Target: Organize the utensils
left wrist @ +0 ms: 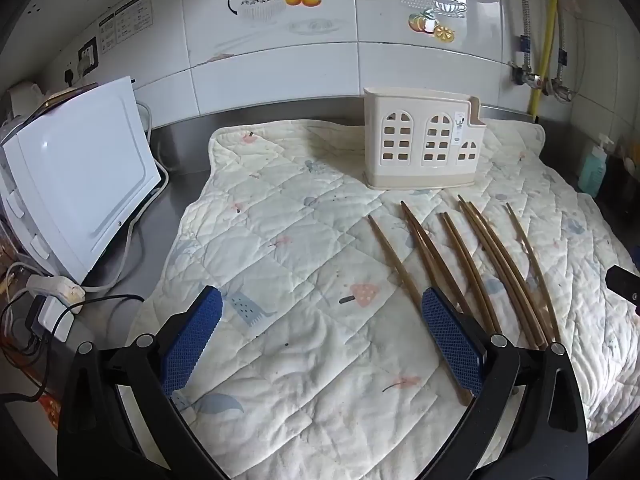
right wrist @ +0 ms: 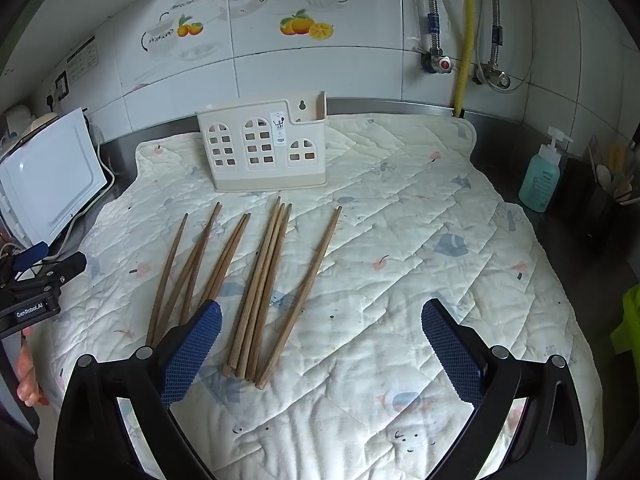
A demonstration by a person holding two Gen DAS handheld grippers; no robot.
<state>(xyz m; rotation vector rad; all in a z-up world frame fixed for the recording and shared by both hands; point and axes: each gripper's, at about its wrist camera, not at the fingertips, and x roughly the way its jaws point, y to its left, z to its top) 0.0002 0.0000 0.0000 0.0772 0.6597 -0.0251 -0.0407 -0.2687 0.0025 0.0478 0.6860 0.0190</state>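
Several brown wooden chopsticks (right wrist: 260,280) lie loose on a quilted cream mat (right wrist: 400,260), fanned out toward a cream utensil holder (right wrist: 262,148) with window-shaped cutouts that stands upright at the mat's far side. My right gripper (right wrist: 322,308) is open above the mat, its left finger over the near ends of the left chopsticks, nothing between its pads. In the left wrist view the chopsticks (left wrist: 472,264) lie right of centre, the holder (left wrist: 422,148) behind them. My left gripper (left wrist: 322,300) is open and empty, its right finger over the chopsticks' near ends.
A white appliance (left wrist: 80,184) with cables and plugs (left wrist: 52,300) stands left of the mat on the steel counter (left wrist: 180,160). A teal soap bottle (right wrist: 542,176) and a dark utensil pot (right wrist: 612,192) stand at the right. Pipes and valves (right wrist: 464,60) run down the tiled wall.
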